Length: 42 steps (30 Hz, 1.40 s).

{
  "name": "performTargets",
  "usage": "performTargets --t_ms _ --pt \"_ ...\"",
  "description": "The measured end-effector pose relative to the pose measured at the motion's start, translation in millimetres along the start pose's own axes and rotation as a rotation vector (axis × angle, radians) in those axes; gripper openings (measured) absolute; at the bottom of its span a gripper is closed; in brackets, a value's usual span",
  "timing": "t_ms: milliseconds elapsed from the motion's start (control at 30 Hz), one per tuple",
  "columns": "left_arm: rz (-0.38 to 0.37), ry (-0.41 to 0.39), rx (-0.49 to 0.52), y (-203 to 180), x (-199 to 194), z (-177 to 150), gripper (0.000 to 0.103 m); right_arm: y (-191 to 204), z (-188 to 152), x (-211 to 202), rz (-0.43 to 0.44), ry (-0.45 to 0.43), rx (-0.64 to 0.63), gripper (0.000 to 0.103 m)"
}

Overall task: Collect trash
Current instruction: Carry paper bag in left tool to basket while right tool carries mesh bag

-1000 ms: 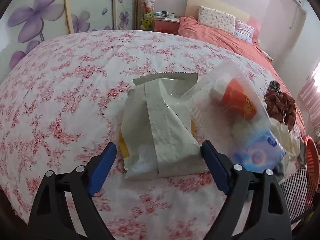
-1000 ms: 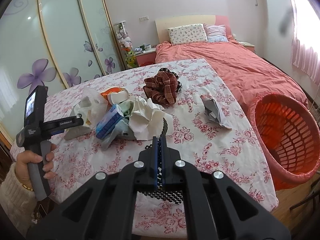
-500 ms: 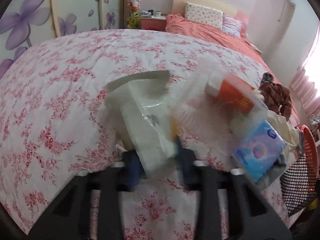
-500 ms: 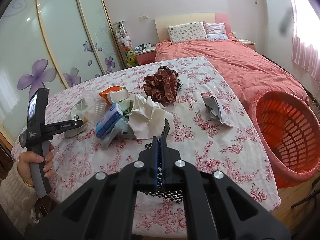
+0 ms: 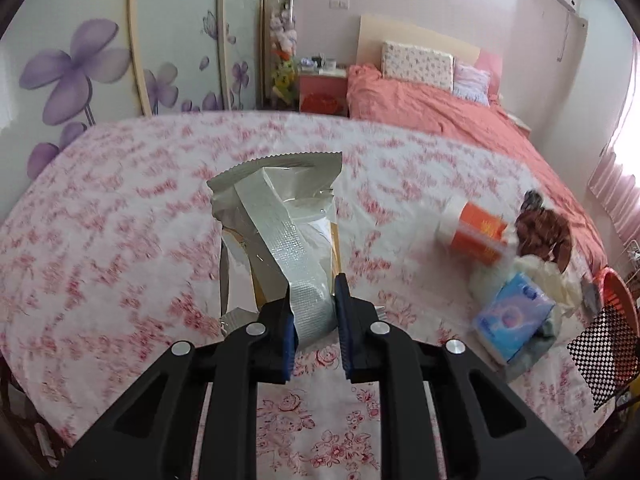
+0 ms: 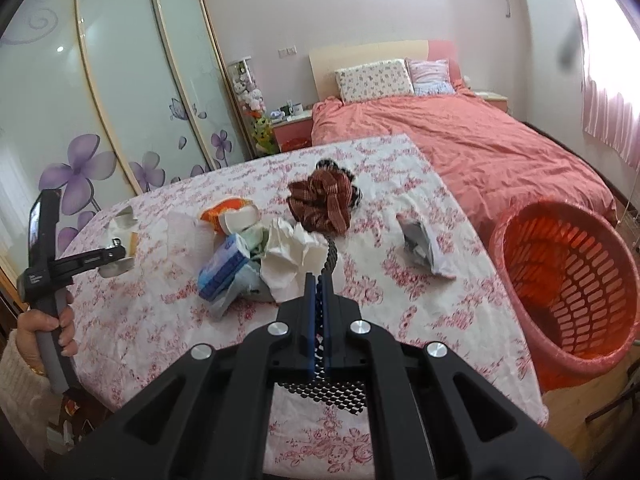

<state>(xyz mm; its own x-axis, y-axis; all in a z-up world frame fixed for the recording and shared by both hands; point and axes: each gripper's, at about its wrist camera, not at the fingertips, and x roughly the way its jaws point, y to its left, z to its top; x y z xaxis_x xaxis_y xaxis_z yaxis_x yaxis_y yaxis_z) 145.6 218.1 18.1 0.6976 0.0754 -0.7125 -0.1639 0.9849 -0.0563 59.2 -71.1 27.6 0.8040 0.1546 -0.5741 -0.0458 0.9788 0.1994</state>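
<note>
Pickup step: left tongs (image 5: pixel 314 312) closing on foil wrapper (image 5: pixel 280 232); right tongs (image 6: pixel 318 300) clamp black mesh (image 6: pixel 324 394) (basket (image 6: pixel 568 292) next).

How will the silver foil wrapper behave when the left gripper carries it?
The foil wrapper looks thin and creased, so it is probably light and floppy. The closing left gripper pinches one end only; the rest may sag or swing.

Basket (image 6: pixel 568 292) right of table (image 6: pixel 400 304)
</note>
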Motion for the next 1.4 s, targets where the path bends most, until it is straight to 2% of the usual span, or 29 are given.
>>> performTargets --t_ms 133,300,567,767,967,1400 --pt "-0.026 -0.042 0.017 -8.9 -18.2 9.1 0.017 -6.2 11.9 -11.1 -0.017 -0.040 0.005 0.004" --pt "-0.107 -0.078 0.062 -40.4 -39.7 13.2 0.017 -19.7 26.3 -25.6 -0.053 -0.091 0.016 0.004" --pt "-0.301 -0.096 0.191 -129.3 -58.3 6.2 0.017 -54.9 43.2 -41.0 -0.131 -0.160 0.056 0.004" --pt "-0.439 -0.080 0.270 -195.7 -59.9 -8.2 0.017 -91.9 48.2 -47.6 -0.194 -0.191 0.100 0.004" --pt "-0.543 -0.058 0.325 -249.3 -52.4 -17.7 0.017 -129.3 48.6 -53.1 -0.257 -0.221 0.136 0.004" --pt "-0.696 0.019 0.432 -347.8 -32.1 -47.4 0.018 -210.2 36.1 -53.2 -0.379 -0.252 0.235 0.004"
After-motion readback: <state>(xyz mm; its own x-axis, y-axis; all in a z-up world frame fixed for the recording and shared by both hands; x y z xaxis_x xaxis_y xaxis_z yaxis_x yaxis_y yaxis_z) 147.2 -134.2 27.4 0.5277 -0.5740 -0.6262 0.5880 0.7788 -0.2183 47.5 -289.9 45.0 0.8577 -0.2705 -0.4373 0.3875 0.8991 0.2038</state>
